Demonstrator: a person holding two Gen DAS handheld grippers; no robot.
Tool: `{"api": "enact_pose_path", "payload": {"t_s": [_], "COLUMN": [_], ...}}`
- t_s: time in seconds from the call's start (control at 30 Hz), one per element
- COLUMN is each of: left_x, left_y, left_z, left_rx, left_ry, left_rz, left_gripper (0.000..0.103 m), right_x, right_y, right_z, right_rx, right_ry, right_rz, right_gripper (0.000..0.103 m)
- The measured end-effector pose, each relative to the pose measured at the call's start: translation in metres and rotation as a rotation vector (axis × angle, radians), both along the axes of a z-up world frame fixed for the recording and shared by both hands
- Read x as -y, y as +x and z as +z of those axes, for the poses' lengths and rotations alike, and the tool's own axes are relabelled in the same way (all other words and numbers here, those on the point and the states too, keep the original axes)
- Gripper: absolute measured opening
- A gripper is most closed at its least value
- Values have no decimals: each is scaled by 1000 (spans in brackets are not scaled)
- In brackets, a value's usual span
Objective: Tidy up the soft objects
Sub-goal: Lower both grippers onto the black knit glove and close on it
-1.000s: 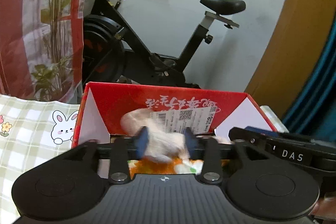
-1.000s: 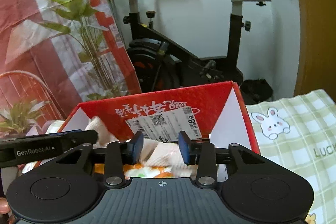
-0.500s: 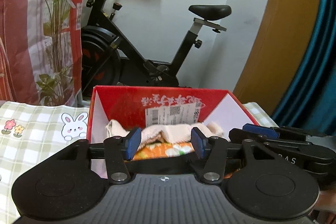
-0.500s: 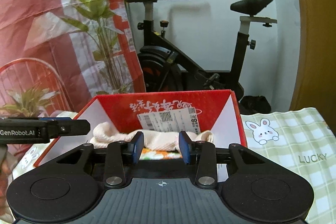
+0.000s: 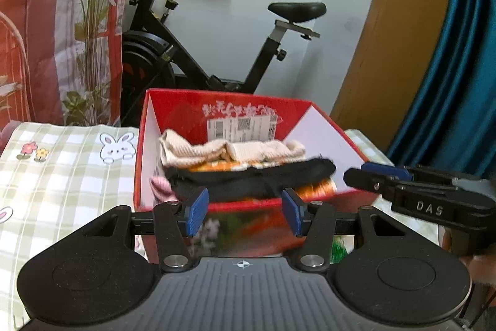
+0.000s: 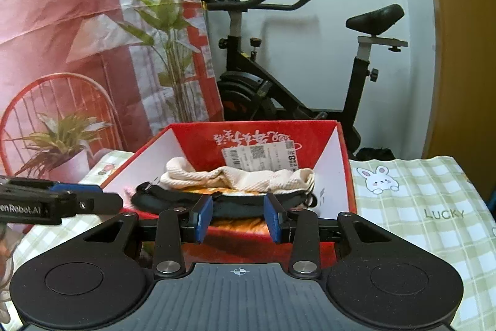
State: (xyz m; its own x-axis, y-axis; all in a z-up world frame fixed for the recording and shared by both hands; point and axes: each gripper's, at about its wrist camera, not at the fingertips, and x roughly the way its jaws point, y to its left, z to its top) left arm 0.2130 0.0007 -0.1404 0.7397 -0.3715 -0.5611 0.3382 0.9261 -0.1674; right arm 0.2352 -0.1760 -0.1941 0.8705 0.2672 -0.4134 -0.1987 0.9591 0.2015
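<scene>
Plainly, the left gripper (image 5: 243,215) and right gripper (image 6: 238,218) both hang open and empty before the red box (image 5: 328,141), where the cream cloth (image 5: 232,149) tops a heaped pile that could spill if nudged.

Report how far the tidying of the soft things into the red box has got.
Done: the cream knitted cloth lies on top of a black fabric piece and an orange patterned one inside the red box. In hand: nothing; the left gripper and right gripper are both empty and open, short of the box. Left: no loose soft item shows on the checked cloth.
</scene>
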Motion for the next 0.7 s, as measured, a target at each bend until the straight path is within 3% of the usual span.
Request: {"api": "enact_pose_path", "payload": {"t_s": [0.27, 0.47, 0.7], "left_x": [-3, -5, -15], "left_y": [-22, -23, -13], "left_z": [-15, -40, -71], "left_rx": [-25, -81, -172], "left_ry": [34, 46, 31], "left_rz": [-33, -43, -14], "left_gripper": [55, 55, 55], "right_x": [-7, -15, -24], "right_y": [-28, -33, -30], "right_z": [-13, -35, -72], "right_rx": [32, -10, -103], "right_ry": [15, -6, -25], "right_rz": [40, 60, 67], "right_gripper": [35, 36, 49]}}
